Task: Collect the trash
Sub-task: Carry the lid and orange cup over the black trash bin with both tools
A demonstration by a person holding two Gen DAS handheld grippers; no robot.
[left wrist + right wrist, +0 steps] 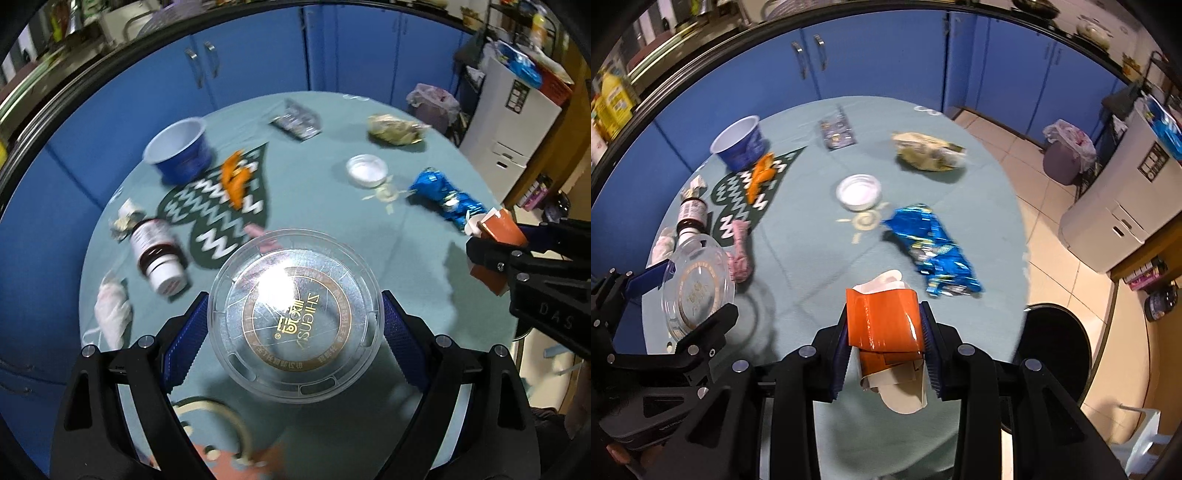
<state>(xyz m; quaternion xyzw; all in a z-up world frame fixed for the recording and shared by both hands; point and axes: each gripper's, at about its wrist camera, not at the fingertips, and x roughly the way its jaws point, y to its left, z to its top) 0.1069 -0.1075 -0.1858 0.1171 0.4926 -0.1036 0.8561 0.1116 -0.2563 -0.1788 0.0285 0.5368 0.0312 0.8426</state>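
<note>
Clear plastic lid [295,325] — gold lettering "ZHIGUSY", seen mirrored, ringed by unreadable characters; black tongs arm [554,310] — embossed "DAS".

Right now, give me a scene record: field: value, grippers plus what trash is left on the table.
left gripper: shut on clear plastic lid, held above table
right gripper: shut on orange carton, flattened
table: round, teal cloth
still on table: blue cup, on its side; brown bottle, lying down; blue wrapper; white cap; yellow-green bag; orange scrap; pink wrapper
bin: lined trash can on floor, right of table
</note>
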